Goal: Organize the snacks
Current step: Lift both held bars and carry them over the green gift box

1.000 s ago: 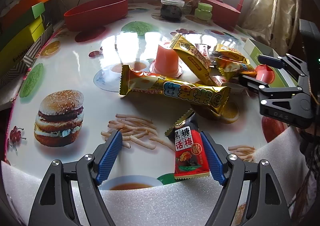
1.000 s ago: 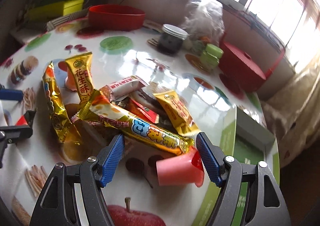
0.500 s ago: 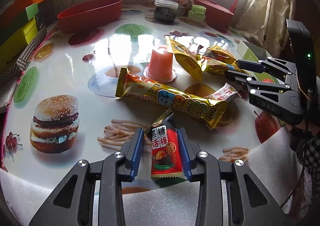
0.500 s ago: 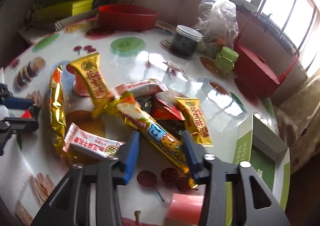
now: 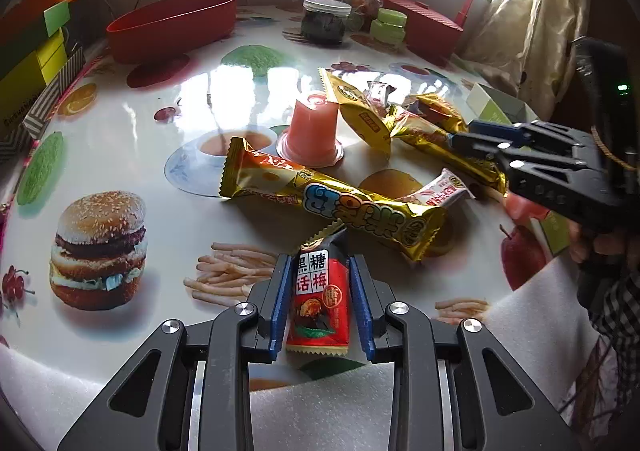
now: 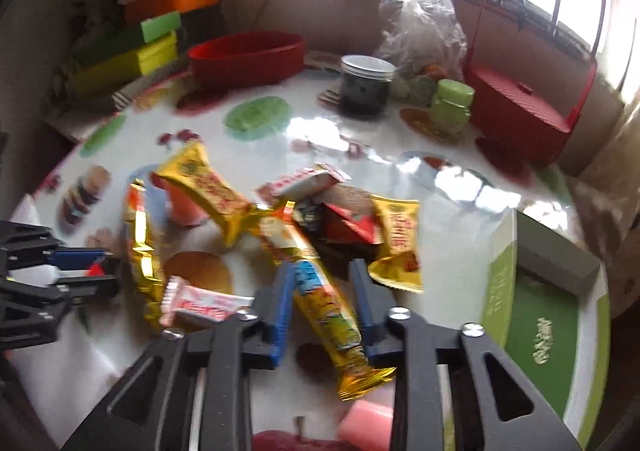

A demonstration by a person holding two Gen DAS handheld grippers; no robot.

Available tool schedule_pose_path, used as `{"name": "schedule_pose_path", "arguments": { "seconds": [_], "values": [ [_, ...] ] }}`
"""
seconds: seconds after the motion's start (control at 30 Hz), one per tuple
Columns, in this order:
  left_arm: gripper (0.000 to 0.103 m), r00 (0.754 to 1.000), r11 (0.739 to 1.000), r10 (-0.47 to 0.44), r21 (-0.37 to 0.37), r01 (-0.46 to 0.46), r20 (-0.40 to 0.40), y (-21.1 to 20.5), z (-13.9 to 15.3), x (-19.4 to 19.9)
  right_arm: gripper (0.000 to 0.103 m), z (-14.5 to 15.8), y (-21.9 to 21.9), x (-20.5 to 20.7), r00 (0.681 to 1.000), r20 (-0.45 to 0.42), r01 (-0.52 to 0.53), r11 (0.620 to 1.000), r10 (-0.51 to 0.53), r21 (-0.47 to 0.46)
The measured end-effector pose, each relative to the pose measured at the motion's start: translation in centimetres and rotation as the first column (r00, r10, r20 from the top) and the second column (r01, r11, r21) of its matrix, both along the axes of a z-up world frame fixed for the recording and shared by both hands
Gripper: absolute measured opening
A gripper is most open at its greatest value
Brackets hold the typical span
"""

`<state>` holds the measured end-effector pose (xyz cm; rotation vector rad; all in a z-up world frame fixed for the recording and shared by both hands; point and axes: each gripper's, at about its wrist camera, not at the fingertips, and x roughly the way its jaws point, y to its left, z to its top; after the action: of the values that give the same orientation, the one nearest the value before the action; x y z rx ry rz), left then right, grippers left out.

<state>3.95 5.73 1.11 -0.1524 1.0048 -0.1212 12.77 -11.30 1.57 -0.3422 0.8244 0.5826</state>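
Grippers clamp packet, seemingly blurred bar

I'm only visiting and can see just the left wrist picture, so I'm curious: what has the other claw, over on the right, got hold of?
Observer: In its own view, the right claw is shut on a long gold bar with blue lettering, one finger on each side.
Visitor: Does my claw show there too?
Observer: Yes. The left claw shows at the left edge, with a corner of its red packet between the fingers.
Visitor: And the pale green box by the curtain?
Observer: The green box is open on top and green inside. I see no snacks in it.
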Motion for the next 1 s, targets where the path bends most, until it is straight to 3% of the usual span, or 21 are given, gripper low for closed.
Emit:
{"name": "schedule_pose_path", "arguments": {
  "seconds": [0.33,0.63,0.77,0.93,1.0],
  "values": [
    [0.03,1.0,0.999,-0.029,-0.013,0.029,-0.011,0.0,0.0,-0.6,0.033,-0.8,0.0,0.4,1.0,-0.012,0.005,1.0,-0.005,-0.022],
    [0.03,1.0,1.0,-0.016,0.01,0.016,-0.006,0.0,0.3,-0.8,0.019,-0.3,-0.3,-0.2,1.0,0.001,0.015,1.0,-0.015,-0.001],
    [0.024,1.0,1.0,-0.026,0.009,0.026,0.014,-0.2,0.8,-0.9,0.004,0.4,-0.8,-0.6,1.0,0.006,0.028,0.999,-0.028,0.032],
    [0.024,0.999,0.999,-0.036,0.01,0.036,-0.001,-0.7,0.5,-0.8,0.006,0.5,-1.4,-0.4,0.999,-0.033,0.037,0.996,-0.035,0.08],
    [0.024,0.999,0.999,-0.034,0.009,0.034,-0.004,-0.7,0.4,-0.9,0.012,0.2,-1.7,0.1,0.996,-0.059,0.066,0.993,-0.061,0.095]
  ]
}}
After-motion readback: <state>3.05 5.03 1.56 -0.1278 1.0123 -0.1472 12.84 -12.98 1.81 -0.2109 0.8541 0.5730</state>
